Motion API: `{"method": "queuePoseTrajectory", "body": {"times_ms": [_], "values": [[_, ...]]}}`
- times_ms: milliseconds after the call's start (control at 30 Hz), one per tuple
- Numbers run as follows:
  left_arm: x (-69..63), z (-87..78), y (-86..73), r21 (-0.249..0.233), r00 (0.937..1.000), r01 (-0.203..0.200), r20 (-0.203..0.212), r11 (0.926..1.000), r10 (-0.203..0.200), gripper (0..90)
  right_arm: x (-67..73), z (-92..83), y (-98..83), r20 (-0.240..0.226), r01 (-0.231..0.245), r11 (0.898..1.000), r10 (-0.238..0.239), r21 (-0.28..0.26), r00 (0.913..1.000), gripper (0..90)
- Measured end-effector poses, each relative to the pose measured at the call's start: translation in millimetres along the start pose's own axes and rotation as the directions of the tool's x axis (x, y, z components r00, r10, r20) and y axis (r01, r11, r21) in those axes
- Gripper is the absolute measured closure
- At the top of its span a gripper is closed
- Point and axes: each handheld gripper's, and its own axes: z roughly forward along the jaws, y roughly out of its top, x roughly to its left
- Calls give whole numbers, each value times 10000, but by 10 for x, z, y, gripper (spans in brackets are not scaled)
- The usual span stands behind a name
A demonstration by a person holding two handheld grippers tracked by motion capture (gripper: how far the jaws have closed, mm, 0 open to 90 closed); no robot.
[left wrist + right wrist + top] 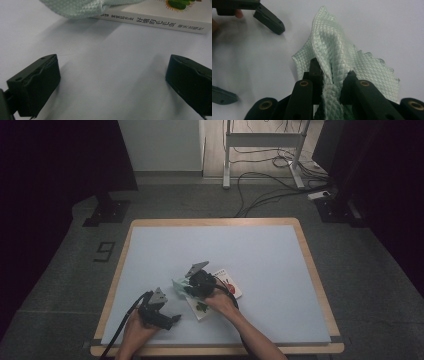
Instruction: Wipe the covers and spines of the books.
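Observation:
A pale green quilted cloth is pinched between the jaws of my right gripper, which is shut on it; the cloth's loose part spreads over the table ahead. From above, that gripper holds the cloth over the left end of a white picture book. My left gripper rests near the table's front left, open with nothing between its jaws. In the left gripper view, the gripper faces the book's spine and the cloth's edge.
The pale blue table mat lies on a wooden-edged table. Beyond the far edge are a metal frame's legs and cables on the floor.

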Motion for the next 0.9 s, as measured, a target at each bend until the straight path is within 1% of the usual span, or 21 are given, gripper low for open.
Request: {"method": "queuePoseTrajectory", "body": {"times_ms": [233, 367, 467, 667, 767, 900], "values": [[0, -1, 0, 12, 10000, -7, -12, 10000, 7, 0, 61, 28, 29, -138, 107, 9999, -108, -6, 9998, 753], [1, 0, 0, 10, 10000, -9, -4, 10000, 9, 0, 78, 18, 17, -250, 130, 9999, -131, -11, 9996, 753], [0, -1, 0, 11, 10000, -10, -6, 10000, 10, 0, 112, 1, 0, -270, 238, 9997, -238, 15, 9994, 753], [1, -1, 0, 9, 10000, -21, 5, 10000, 21, 0, 185, -72, -84, -439, 384, 9993, -385, -24, 9983, 753], [0, 0, 0, 7, 10000, -12, 3, 10000, 12, 0, 232, -119, -134, -510, 368, 9993, -368, 1, 9980, 752], [-1, 0, 0, 3, 10000, -7, -8, 10000, 7, 0, 292, -183, -204, -569, 535, 9986, -534, 2, 9969, 751]]}}
